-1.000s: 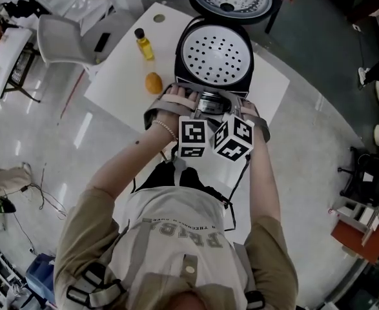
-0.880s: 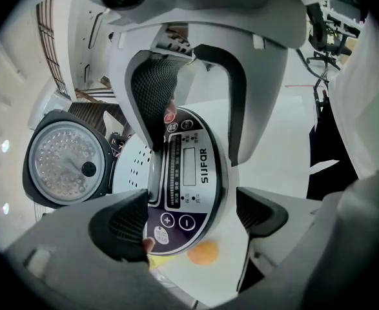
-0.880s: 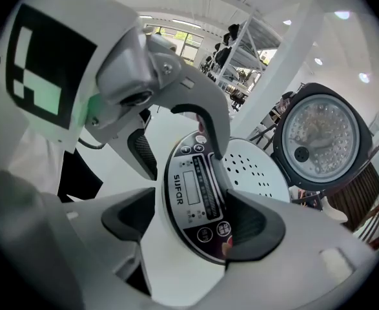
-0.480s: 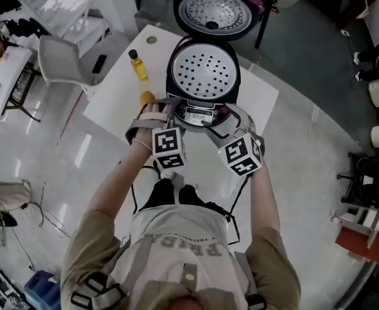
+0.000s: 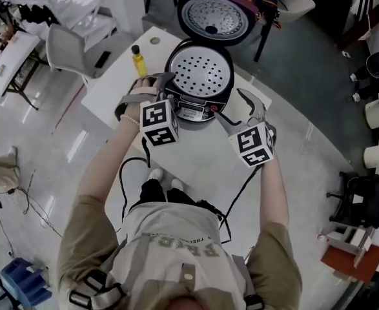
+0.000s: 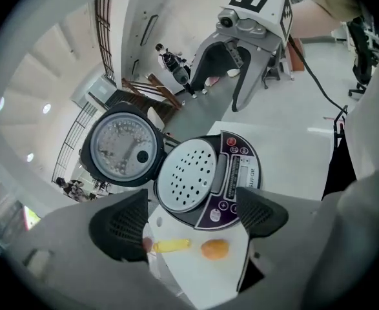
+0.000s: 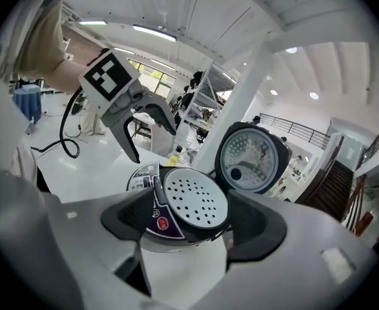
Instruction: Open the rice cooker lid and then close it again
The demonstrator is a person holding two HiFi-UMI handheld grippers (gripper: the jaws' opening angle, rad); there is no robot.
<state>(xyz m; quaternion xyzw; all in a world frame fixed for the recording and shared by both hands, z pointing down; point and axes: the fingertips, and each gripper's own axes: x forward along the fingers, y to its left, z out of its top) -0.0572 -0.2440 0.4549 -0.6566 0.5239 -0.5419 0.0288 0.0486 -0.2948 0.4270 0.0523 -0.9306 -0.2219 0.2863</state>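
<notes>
The black rice cooker [image 5: 199, 86] stands on the white table with its lid [image 5: 214, 15] swung fully back. A white perforated plate [image 5: 199, 68] covers the pot, and the control panel [image 5: 192, 112] faces me. My left gripper [image 5: 160, 86] hovers open at the cooker's left front, nothing between its jaws. My right gripper [image 5: 237, 106] hangs open off the right front, also empty. In the left gripper view the cooker [image 6: 199, 176] lies beyond the open left gripper [image 6: 189, 218]. The right gripper view shows the cooker [image 7: 189, 202] and lid [image 7: 250, 157] past the open right gripper [image 7: 192, 225].
A small yellow bottle [image 5: 138, 60] stands on the table [image 5: 112, 89] left of the cooker, and an orange fruit [image 6: 215, 248] lies near it. A white chair [image 5: 66, 50] stands at the table's left. A black cable [image 5: 237, 196] trails across the table's near part.
Both grippers have lifted off the cooker's front and spread apart, the left toward its left side, the right toward its right. The lid stays open.
</notes>
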